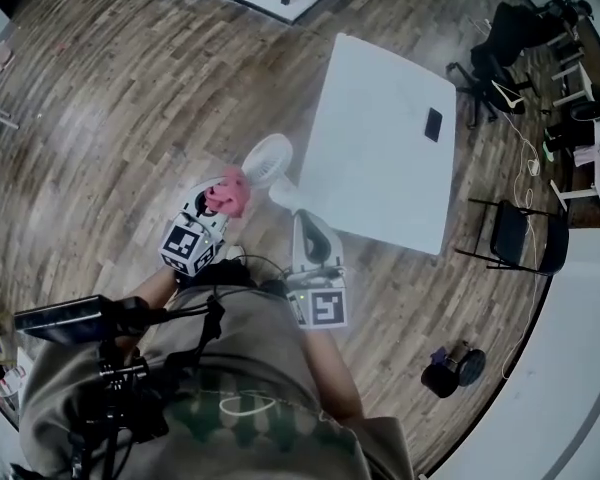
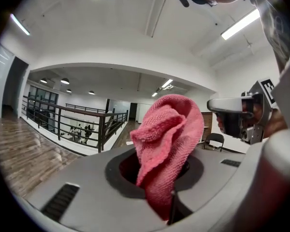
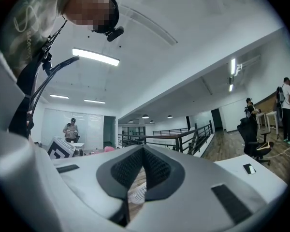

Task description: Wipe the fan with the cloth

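1. Step in hand: the approach. The left gripper (image 1: pixel 216 208) is clamped on the pink cloth (image 1: pixel 230 196), which bunches up out of its jaws. No wiping contact shows yet. From above, the cloth sits just beside the fan (image 1: pixel 276 180), but touching or apart cannot be told.
2. The right gripper (image 1: pixel 307 224) has its jaws closed together with nothing between them. It points level, near the desk's (image 1: pixel 380 138) near-left corner. Through the gap under its jaws a bit of white ribbed grille shows, with floor (image 1: pixel 130 98) behind it.
3. Fan's place: on the floor, just off the desk's near-left corner and below both grippers.
4. Fan's pose, from a poor top-down view: it probably stands upright, with its long axis vertical. The round head (image 1: pixel 267 158) seems to tilt up and away from the desk.
5. Next move, as I judge it: lower the cloth onto the head and press lightly, then sweep across the grille. The right gripper is free to steady the fan, since a light fan may tip or swivel under a push.
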Motion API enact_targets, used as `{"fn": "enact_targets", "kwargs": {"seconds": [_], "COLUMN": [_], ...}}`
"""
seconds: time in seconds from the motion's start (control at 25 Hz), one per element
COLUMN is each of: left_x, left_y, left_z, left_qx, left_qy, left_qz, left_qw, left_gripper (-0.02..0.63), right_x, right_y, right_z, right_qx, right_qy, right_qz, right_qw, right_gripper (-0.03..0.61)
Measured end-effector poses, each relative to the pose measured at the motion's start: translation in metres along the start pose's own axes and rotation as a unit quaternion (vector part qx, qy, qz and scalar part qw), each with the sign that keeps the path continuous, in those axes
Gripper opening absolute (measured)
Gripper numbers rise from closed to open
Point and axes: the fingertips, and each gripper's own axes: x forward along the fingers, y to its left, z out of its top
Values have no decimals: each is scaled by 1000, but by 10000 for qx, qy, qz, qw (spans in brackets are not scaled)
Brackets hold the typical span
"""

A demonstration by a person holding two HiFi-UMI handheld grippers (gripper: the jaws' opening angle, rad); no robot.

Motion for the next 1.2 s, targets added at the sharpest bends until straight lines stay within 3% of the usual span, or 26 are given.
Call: {"fn": "enact_targets", "kwargs": {"seconds": [0.16, 0.32, 0.76, 1.2], "left_x": [18, 39, 78, 113], "left_y": [2, 6, -2, -3], "left_z": [-16, -21, -28, -13], "left_qx": [-217, -214, -266, 9], "left_qy": [218, 292, 434, 327], "left_qz": [-178, -429, -1036, -1490], "left_qw": [9994, 9984, 9933, 9883], "left_gripper": [98, 98, 98, 98], "right_x": [-4, 7, 21, 34], "right_y": [0, -16, -36, -38], "right_z": [-5, 2, -2, -10], "right_qx": [-150, -191, -326, -372], "right_qy": [149, -94, 59, 141], "right_qz": [-80, -434, -826, -1013], "right_qw": [9997, 9988, 9960, 9941], "right_gripper": [26, 26, 26, 26]}}
